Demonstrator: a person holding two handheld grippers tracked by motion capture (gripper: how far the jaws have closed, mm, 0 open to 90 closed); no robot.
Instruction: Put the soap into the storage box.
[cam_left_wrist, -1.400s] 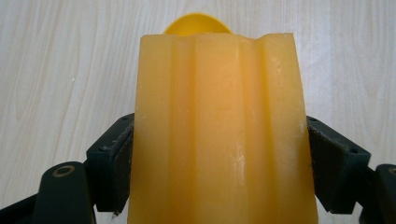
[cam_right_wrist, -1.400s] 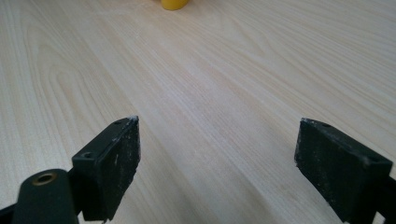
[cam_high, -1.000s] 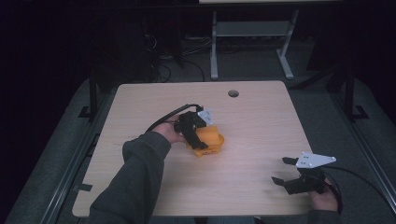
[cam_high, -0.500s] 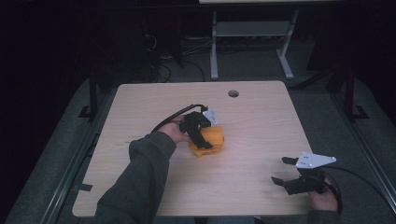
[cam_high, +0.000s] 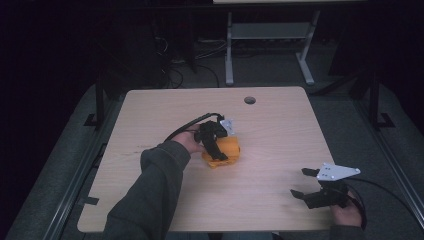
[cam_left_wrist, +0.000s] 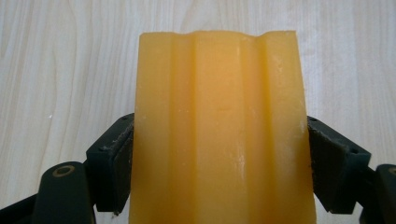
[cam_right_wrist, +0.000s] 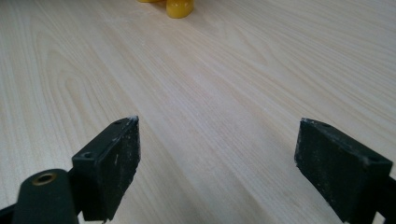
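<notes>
Looking from the high view, we see the left gripper clamped on an orange block near the table centre, right gripper agape by the near right corner | left gripper view: ridged, waxy block between both pads | right gripper view: jaws wide, holding nothing, over pale woodgrain; no writing.

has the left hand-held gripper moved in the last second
Barely. In the high view the left hand-held gripper sits about where it was relative to the table's round hole, clamped on the orange block.
</notes>
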